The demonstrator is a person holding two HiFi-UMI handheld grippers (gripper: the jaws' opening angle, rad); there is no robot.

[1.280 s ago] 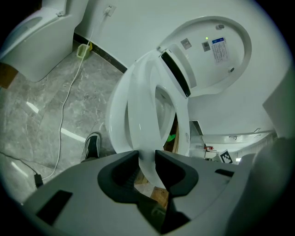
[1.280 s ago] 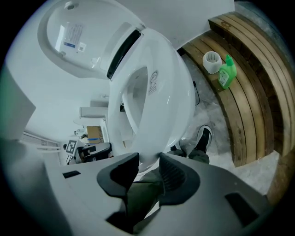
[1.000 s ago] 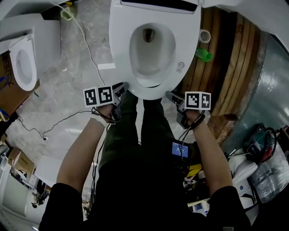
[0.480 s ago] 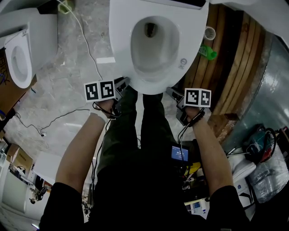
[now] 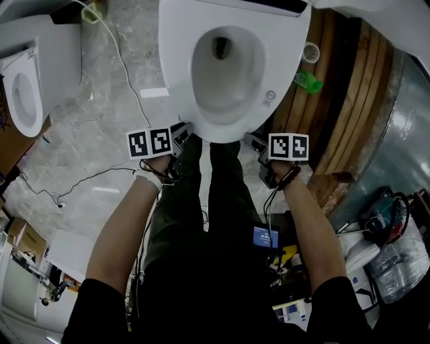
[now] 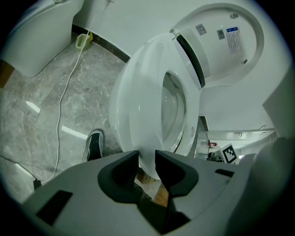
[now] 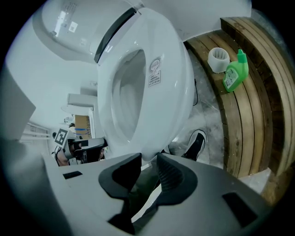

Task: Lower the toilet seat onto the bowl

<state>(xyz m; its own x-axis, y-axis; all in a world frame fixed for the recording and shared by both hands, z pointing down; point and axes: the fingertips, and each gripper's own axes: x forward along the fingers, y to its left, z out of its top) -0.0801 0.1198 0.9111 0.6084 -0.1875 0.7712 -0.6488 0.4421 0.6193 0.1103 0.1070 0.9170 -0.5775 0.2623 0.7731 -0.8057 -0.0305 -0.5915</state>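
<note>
The white toilet seat (image 5: pixel 176 60) rings the bowl (image 5: pixel 225 67), and the lid (image 5: pixel 262 5) stands up behind it. My left gripper (image 5: pixel 183 127) holds the seat's front rim on the left side. In the left gripper view the seat (image 6: pixel 138 110) runs down between the jaws of the left gripper (image 6: pixel 146 159), which are shut on it. My right gripper (image 5: pixel 252 140) has just been closing. In the right gripper view the seat's (image 7: pixel 170 83) front rim fills the narrow gap of the right gripper (image 7: pixel 149 161). Whether the seat rests on the bowl I cannot tell.
A second toilet (image 5: pixel 30 80) stands at the left, and a white cable (image 5: pixel 127 67) runs over the marble floor. At the right a wooden platform (image 5: pixel 342 87) carries a green bottle (image 5: pixel 306 82) and a tape roll (image 5: pixel 304 52). The person's legs (image 5: pixel 201 201) stand right before the bowl.
Both grippers have sunk a little with the seat's front rim. The right gripper has shifted slightly toward the middle of the rim.
</note>
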